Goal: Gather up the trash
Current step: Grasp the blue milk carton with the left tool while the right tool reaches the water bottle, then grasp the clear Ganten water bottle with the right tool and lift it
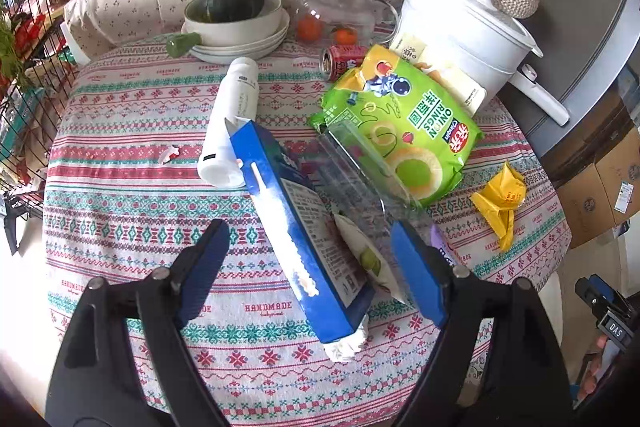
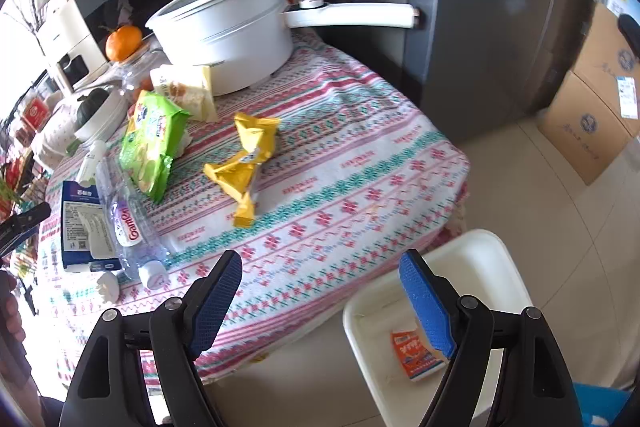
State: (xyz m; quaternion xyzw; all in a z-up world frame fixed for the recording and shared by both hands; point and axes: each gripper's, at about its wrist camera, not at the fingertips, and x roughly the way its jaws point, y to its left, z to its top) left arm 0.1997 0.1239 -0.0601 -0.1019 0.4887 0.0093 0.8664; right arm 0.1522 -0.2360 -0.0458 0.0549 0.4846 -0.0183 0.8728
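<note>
Left tool (image 1: 310,263) spread over blue carton (image 1: 296,223), right tool (image 2: 320,301) released at table edge (image 2: 304,331), above bin (image 2: 480,267).

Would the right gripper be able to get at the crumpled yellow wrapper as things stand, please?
Probably yes. The right gripper stands open and empty above the table's near edge, and the yellow wrapper lies alone on bare tablecloth ahead of it, with nothing between them.

Bright daylight from the left, perhaps overexposed; fisheye-bent edges

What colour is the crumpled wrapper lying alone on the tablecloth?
Yellow; the crumpled wrapper shows best in the right wrist view.
</note>
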